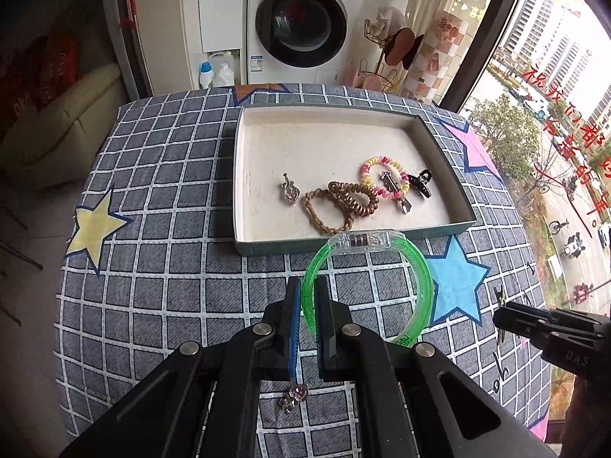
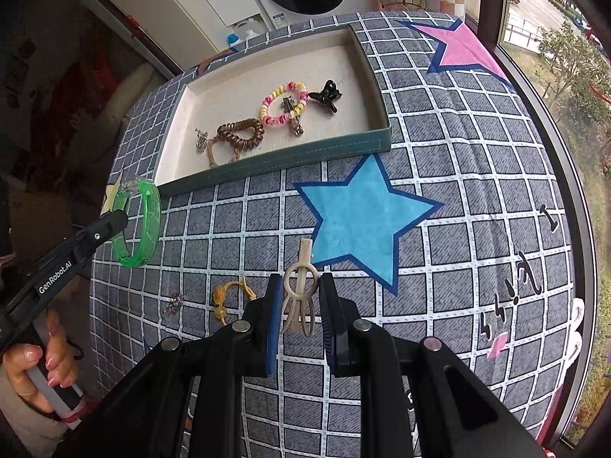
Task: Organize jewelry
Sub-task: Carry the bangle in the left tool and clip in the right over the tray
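My left gripper [image 1: 308, 291] is shut on a green see-through bangle [image 1: 424, 286] and holds it above the checked cloth, just short of the tray's near rim [image 1: 267, 247]. The cream-lined tray holds a silver pendant [image 1: 289, 189], a brown coil tie [image 1: 353, 195], a braided band [image 1: 324, 213], a pink-yellow coil tie [image 1: 382, 173], a silver clip [image 1: 397, 192] and a black claw clip [image 1: 418, 183]. My right gripper [image 2: 299, 286] is shut on a beige hair clip [image 2: 301, 263], over the cloth beside the blue star [image 2: 362, 213]. In the right wrist view, the bangle [image 2: 151, 221] hangs at the left.
A pink heart charm [image 1: 294, 397] lies on the cloth under my left gripper. An amber bead cord [image 2: 221, 299] and a small charm [image 2: 173, 302] lie left of my right gripper. A hand [image 2: 42, 366] grips the left tool. Behind the table stands a washing machine [image 1: 301, 26]; a window runs along the right.
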